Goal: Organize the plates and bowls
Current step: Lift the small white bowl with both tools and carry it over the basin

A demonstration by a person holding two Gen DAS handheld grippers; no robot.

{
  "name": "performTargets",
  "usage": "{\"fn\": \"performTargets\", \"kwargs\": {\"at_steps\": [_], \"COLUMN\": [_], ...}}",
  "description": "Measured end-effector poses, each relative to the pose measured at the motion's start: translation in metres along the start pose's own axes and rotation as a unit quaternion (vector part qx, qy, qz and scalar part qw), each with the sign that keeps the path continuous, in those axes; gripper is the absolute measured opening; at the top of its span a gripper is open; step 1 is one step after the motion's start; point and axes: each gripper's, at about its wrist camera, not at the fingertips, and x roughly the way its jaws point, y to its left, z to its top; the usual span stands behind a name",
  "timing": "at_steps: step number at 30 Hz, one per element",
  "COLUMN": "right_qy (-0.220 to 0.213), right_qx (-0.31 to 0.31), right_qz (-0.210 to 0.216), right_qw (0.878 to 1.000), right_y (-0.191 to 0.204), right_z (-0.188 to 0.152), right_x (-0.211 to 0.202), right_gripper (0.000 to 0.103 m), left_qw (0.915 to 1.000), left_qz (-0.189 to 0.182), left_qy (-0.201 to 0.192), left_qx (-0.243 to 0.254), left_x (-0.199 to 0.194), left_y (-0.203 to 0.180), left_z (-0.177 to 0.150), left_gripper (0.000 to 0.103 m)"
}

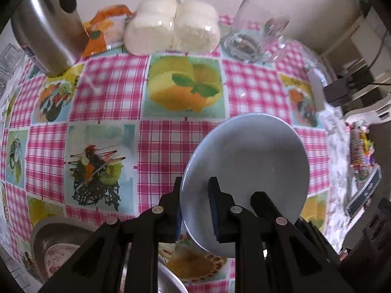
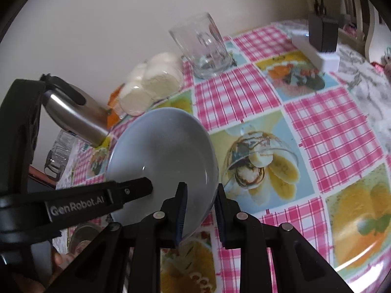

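Observation:
A pale blue-grey plate (image 1: pixel 246 171) is held tilted above the checked tablecloth. My left gripper (image 1: pixel 195 205) is shut on its left rim, one finger on each face. In the right wrist view the same plate (image 2: pixel 166 151) shows, and my right gripper (image 2: pixel 200 210) is shut on its right rim. The left gripper's finger (image 2: pixel 132 188) lies across the plate's near side there. A metal bowl (image 1: pixel 56 246) holding a patterned dish sits at the lower left of the left wrist view.
A steel kettle (image 1: pixel 46 26), wrapped white rolls (image 1: pixel 171 29) and a glass mug (image 1: pixel 256 31) stand along the wall. A white power strip with a black plug (image 2: pixel 320 36) lies at the far right. An orange packet (image 1: pixel 105 29) sits behind the kettle.

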Motion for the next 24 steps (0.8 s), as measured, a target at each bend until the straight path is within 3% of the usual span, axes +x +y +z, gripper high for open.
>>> {"fn": "performTargets", "kwargs": {"at_steps": [6, 13, 24], "right_qy": [-0.017, -0.038, -0.052], "right_qx": [-0.007, -0.032, -0.074], "right_qz": [0.014, 0.024, 0.028], "right_qw": [1.0, 0.998, 0.995], "right_y": [0.014, 0.036, 0.072], "right_z": [-0.008, -0.018, -0.04], "right_x": [-0.024, -0.05, -0.072], "right_gripper": [0.024, 0.024, 0.024], "left_qw": [0.9996, 0.9968, 0.9905], "left_qz": [-0.012, -0.057, -0.084], "left_qy": [-0.025, -0.049, -0.104], "left_qx": [0.01, -0.024, -0.031], "left_x": [-0.032, -0.055, -0.087], "left_y": [0.01, 0.035, 0.059], "left_z": [-0.015, -0.035, -0.063], "left_gripper": [0.02, 0.02, 0.02]}}
